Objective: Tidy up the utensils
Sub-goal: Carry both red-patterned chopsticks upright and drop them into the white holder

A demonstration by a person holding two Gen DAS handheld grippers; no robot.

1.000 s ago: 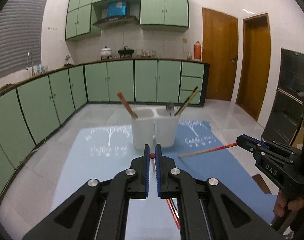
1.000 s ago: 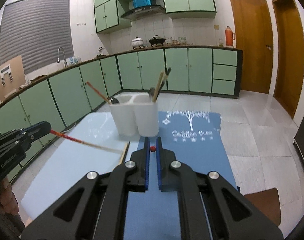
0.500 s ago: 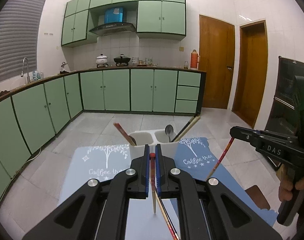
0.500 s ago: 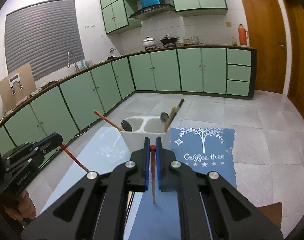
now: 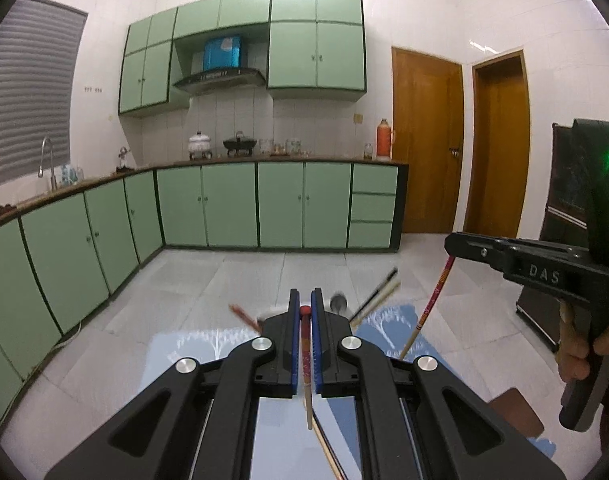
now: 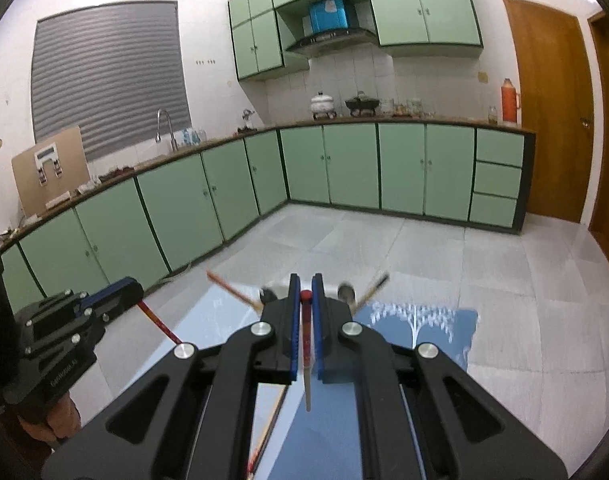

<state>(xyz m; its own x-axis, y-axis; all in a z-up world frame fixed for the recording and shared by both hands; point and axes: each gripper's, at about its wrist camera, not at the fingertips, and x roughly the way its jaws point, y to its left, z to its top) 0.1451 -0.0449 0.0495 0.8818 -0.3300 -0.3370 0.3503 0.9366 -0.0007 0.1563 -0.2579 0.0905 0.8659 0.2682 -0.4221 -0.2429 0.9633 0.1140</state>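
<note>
- Your left hand-held gripper (image 5: 305, 312) is clamped on a red-tipped chopstick (image 5: 306, 364), which hangs tip-down between the blue pads; a second ago that stick still lay almost flat by the surface (image 5: 176, 356).
- Your right hand-held gripper (image 6: 305, 294) is likewise clenched on its own red-tipped chopstick (image 6: 306, 356), and it too has swung from lying level to hanging nearly upright.
- Both grippers have risen: the white two-cell holder (image 5: 272, 314), which filled the middle of each view a second ago, now only peeks over the jaws, mostly hidden behind them.
- In the left wrist view you can see the right gripper's stick slanting down from its jaws at the right; in the right wrist view the left one's stick slants down at the left.
- The holder already carries a red-handled utensil, a spoon (image 5: 338, 303) and dark-tipped chopsticks (image 5: 374, 298).
- My reading: the pick-up of both is done, and the sticks are now clear of the surface and ready to be dropped in.
- Another stick appears to lie on the surface below your left gripper (image 5: 328, 452), so the job is likely not finished with this pair.
- Mind the loose hang: each stick is pinched near its top and may swing as you lower it.
</note>
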